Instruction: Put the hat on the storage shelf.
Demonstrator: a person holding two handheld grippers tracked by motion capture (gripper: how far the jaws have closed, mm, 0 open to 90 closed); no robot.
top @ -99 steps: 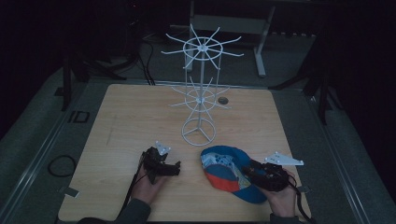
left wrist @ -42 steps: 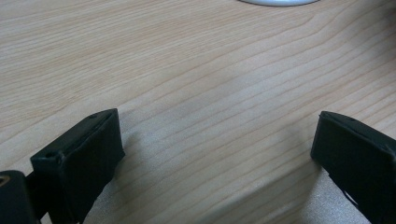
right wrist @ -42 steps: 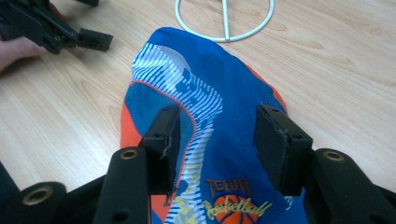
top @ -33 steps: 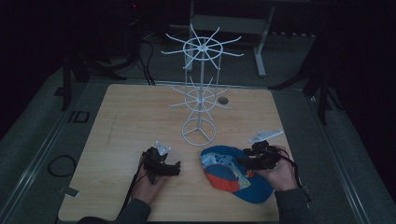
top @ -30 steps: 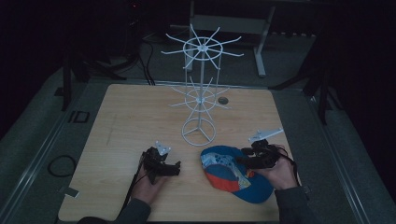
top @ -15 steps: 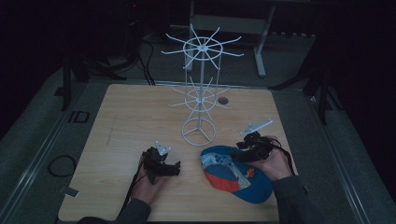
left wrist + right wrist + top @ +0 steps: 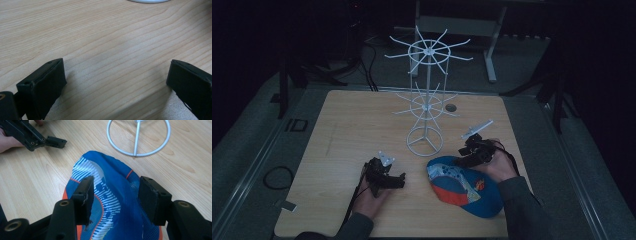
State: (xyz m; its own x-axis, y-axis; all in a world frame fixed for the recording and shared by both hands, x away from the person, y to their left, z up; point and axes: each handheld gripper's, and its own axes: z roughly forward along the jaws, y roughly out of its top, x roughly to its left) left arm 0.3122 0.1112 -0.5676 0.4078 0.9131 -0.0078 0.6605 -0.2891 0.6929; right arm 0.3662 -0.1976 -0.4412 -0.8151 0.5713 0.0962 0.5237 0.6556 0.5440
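The blue and orange cap [image 7: 110, 202] lies on the table [image 7: 352, 130], near the front edge on the right side. The right gripper [image 7: 116, 192] is just over it. Its two black fingers [image 7: 85, 195] are spread apart, one on each side of the top of the cap, and I cannot tell if they touch it. The left gripper [image 7: 398, 181] rests on the bare wood, well apart from the cap, with its fingers [image 7: 42, 85] spread wide. Farther back stands the white wire rack [image 7: 426, 100], its round foot just past the cap.

1 cap [image 7: 464, 187], 1 wire rack [image 7: 426, 107], 2 grippers – left [image 7: 398, 181], right [image 7: 460, 156].
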